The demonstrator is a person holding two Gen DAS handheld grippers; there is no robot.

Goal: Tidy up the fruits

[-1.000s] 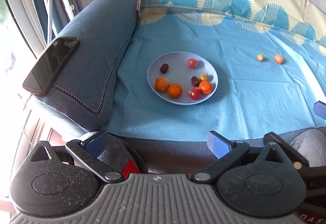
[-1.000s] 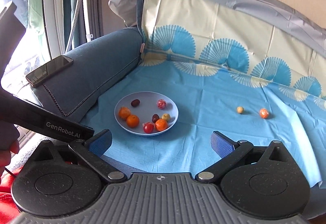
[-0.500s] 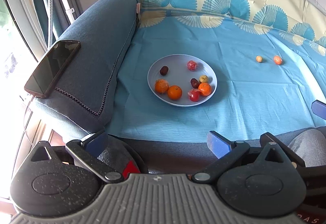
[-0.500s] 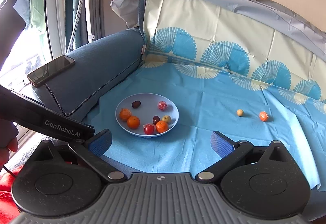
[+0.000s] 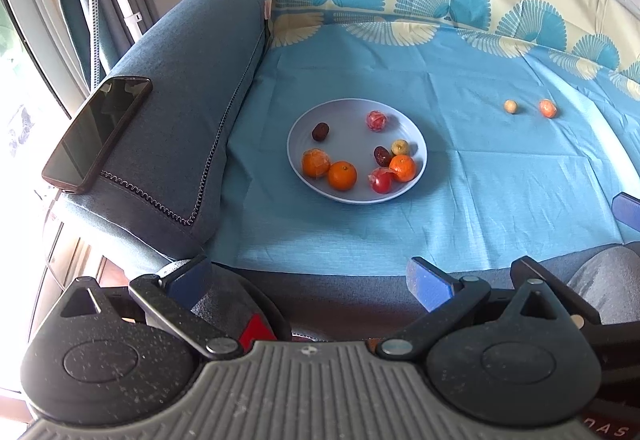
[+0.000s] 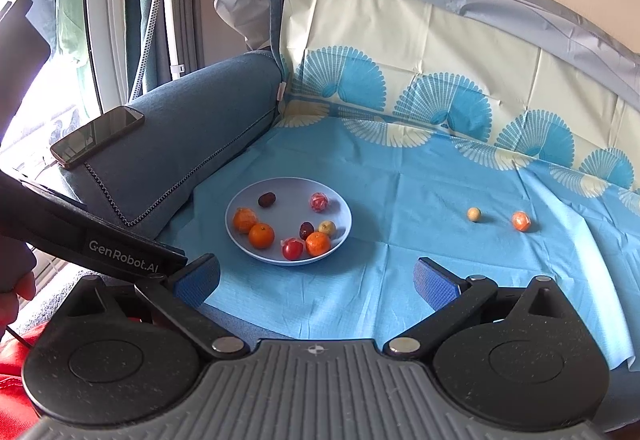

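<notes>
A pale blue plate (image 5: pixel 352 115) (image 6: pixel 286 187) sits on the blue cloth and holds several small fruits: oranges, red fruits, dark dates and a yellow one. Two fruits lie loose on the cloth to the right: a small tan fruit (image 5: pixel 510 106) (image 6: pixel 474 214) and a small orange fruit (image 5: pixel 547 108) (image 6: pixel 521 221). My left gripper (image 5: pixel 308 276) is open and empty, held back near the sofa's front edge. My right gripper (image 6: pixel 316 280) is open and empty, above the cloth's near edge.
A black phone (image 5: pixel 98 129) (image 6: pixel 97 135) lies on the blue sofa armrest (image 5: pixel 184 111) at the left. The patterned cloth runs up the sofa back (image 6: pixel 440 51). The left gripper's body (image 6: pixel 92 240) crosses the left of the right wrist view.
Both grippers have drawn slightly back and up, so the plate and loose fruits sit a little lower and farther in view. The fruits have not moved.
</notes>
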